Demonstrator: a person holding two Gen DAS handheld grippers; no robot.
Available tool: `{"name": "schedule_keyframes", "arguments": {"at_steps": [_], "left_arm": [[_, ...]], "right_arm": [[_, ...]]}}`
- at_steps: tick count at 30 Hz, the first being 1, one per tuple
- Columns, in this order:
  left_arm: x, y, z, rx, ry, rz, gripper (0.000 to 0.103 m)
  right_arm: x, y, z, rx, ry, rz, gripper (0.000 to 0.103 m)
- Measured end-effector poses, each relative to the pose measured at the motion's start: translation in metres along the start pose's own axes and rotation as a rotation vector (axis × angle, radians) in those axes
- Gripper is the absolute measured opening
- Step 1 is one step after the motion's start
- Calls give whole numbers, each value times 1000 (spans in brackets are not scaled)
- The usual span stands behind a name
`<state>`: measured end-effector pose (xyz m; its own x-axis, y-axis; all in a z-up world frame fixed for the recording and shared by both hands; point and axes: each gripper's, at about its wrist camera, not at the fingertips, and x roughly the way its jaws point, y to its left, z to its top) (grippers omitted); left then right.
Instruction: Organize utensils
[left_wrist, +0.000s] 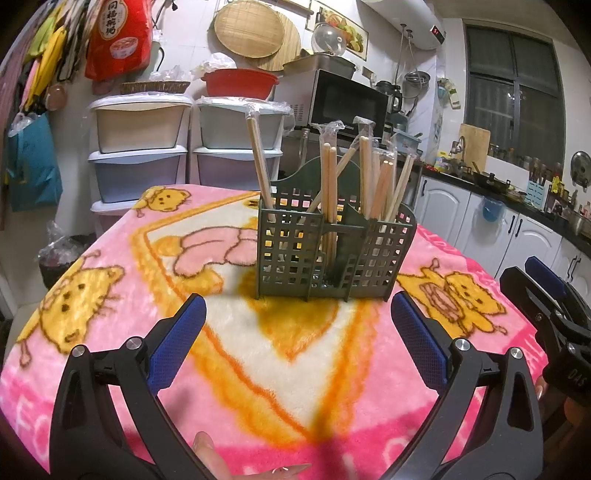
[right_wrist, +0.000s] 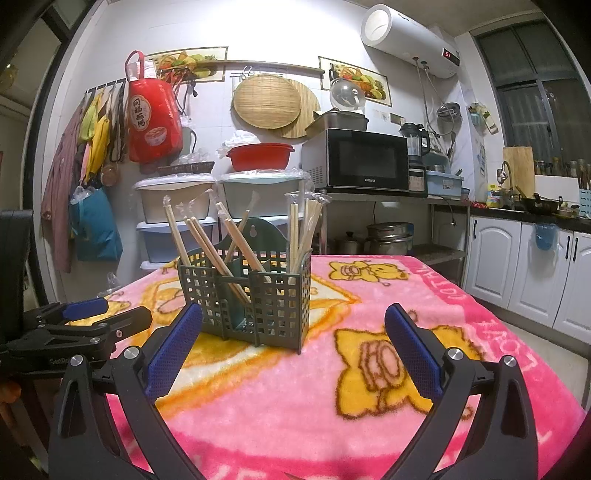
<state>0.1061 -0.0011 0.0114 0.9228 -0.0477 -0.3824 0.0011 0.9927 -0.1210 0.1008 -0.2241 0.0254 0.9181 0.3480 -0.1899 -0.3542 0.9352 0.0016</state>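
The left gripper (left_wrist: 297, 330) and right gripper (right_wrist: 293, 338) hung spread wide, holding nothing, above bare pink blanket (right_wrist: 295, 406). Just ahead stood the green utensil basket (left_wrist: 332, 254), upright, wrapped chopsticks (left_wrist: 328, 181) leaning inside, well inside the table's edges.

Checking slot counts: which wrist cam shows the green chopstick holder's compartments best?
Left wrist: the green chopstick holder sits closer, centred, its dividers facing the camera. Right wrist shows it smaller, angled, lower left corner behind a finger.

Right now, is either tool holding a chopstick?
No. Both the left tool and the right tool are open and empty, and the chopsticks stand in the green holder.
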Motion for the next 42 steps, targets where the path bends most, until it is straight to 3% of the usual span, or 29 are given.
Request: {"name": "schedule_keyframes", "arguments": {"at_steps": [42], "left_arm": [[5,2,-6,-22,26,-23,92]], "right_arm": [[3,-2,-4,5,16,-5,96]]}}
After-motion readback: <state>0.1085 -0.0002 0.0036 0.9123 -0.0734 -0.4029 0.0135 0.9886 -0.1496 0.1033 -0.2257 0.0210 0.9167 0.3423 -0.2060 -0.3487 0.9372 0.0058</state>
